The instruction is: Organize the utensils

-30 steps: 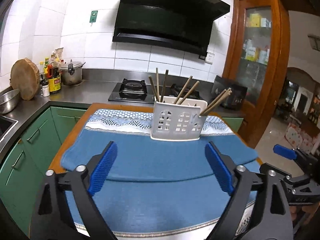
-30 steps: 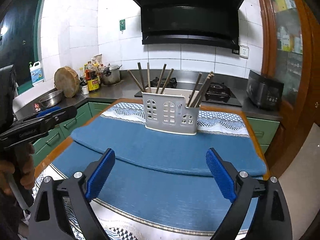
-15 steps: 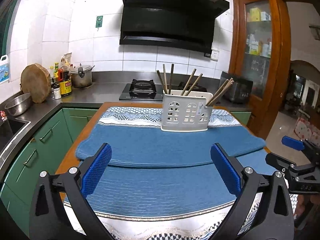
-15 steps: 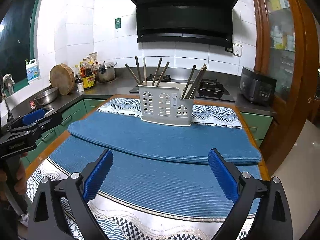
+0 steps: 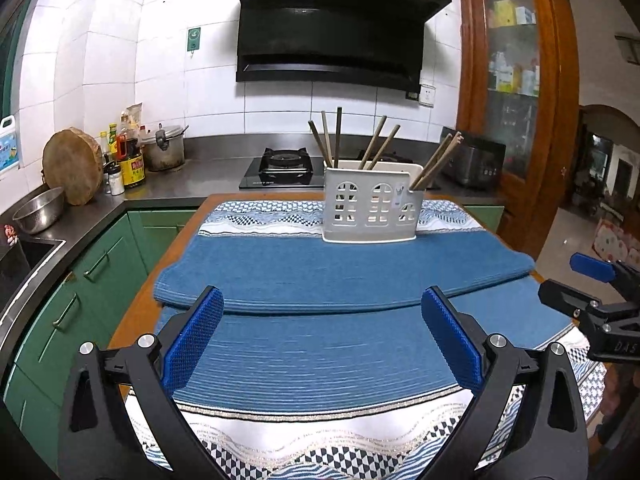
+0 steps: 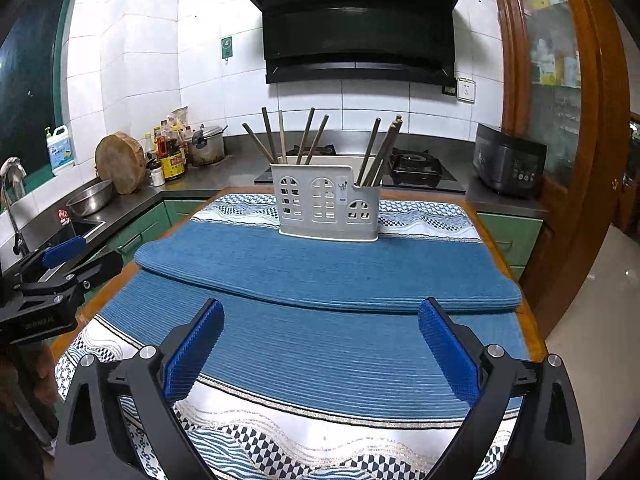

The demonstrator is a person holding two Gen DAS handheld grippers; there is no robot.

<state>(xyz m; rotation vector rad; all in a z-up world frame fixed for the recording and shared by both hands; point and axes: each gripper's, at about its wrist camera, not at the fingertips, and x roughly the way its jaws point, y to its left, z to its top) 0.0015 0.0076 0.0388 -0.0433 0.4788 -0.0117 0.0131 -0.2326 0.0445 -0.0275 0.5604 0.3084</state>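
Note:
A white plastic utensil holder [image 5: 372, 208] [image 6: 326, 210] stands upright at the far end of the table on a blue cloth [image 5: 340, 272] [image 6: 320, 272]. Several brown chopsticks [image 5: 338, 138] [image 6: 308, 134] stick up from its compartments. My left gripper [image 5: 322, 340] is open and empty, low over the table's near end. My right gripper [image 6: 320, 344] is open and empty, also over the near end. Each gripper also shows in the other's view, the right one at the right edge [image 5: 592, 280] and the left one at the left edge [image 6: 60, 264].
Green cabinets [image 5: 80, 288] and a steel counter with a sink, a metal bowl [image 6: 90, 198], a round wooden board [image 5: 72, 170], bottles and a pot stand to the left. A gas hob [image 5: 286, 164] lies behind the table. A black cooker [image 6: 508, 160] and a wooden cupboard stand at the right.
Both grippers have drawn back from the holder toward the table's near edge and risen slightly. The holder looks smaller and farther. Both stay open and empty.

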